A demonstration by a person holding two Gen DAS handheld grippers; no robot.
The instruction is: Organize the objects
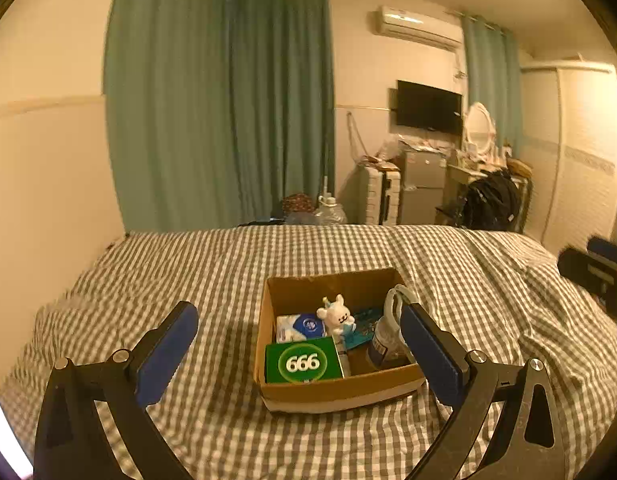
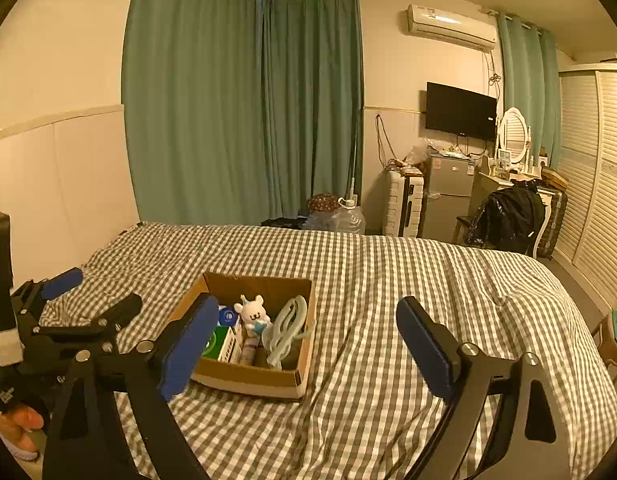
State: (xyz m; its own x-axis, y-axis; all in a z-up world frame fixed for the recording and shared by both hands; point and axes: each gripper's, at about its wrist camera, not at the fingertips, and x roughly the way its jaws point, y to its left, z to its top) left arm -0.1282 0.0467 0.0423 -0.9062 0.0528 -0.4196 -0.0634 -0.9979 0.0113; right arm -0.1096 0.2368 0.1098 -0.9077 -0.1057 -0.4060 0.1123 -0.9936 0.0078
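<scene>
both tongs hang spread and empty above the checked bedspread [image 1: 212, 272]. the cardboard box [image 1: 340, 390] sits between the left gripper [image 1: 304, 354]'s blue pads; the right gripper [image 2: 308, 344] has it just beyond its left pad. inside lie a green "666" box [image 1: 304, 362], a white plush bear [image 1: 337, 316] and coiled pale tubing [image 2: 286, 330].

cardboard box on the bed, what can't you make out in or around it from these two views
- Cardboard box floor: left wrist view, covered by the green 666 box, white plush toy and the rest.
- Bottle label: too small and partly behind the left gripper finger.
- Box's near-left corner: right wrist view, hidden behind a finger of the right gripper.
- Coiled tube: its ends are buried.
</scene>
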